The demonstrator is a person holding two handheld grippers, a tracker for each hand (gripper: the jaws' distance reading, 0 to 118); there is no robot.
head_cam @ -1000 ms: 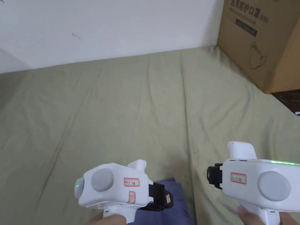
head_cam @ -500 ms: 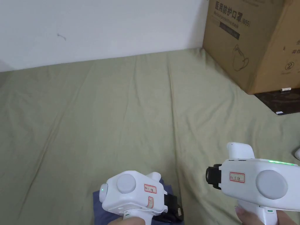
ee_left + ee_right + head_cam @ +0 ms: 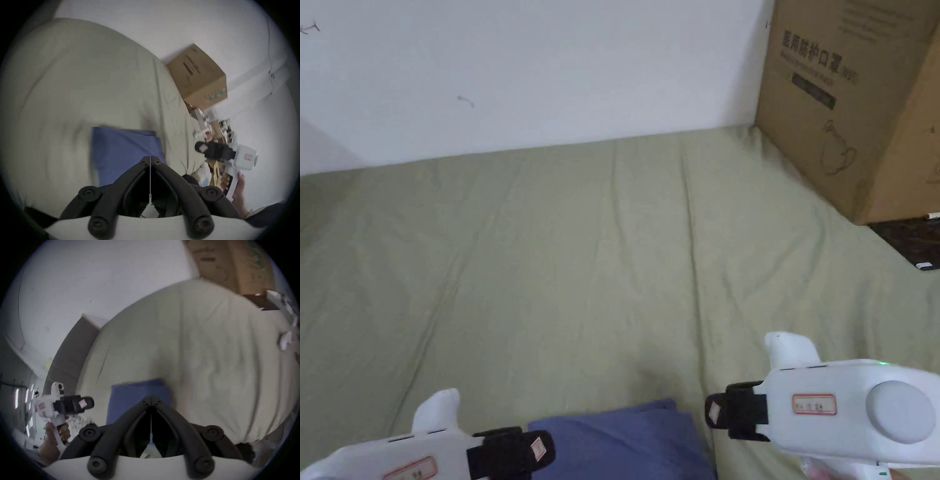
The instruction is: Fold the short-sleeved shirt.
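On the near edge of the green sheet, the blue short-sleeved shirt lay folded into a compact rectangle, flat on the bedding and well apart from the cardboard box standing at the far right corner against the white wall. To either side of it hovered the left gripper and the right gripper, their tips pointing inward toward each other, neither touching the cloth. In each gripper view the black jaws met tip to tip with nothing between them, the left gripper and the right gripper both empty above the shirt.
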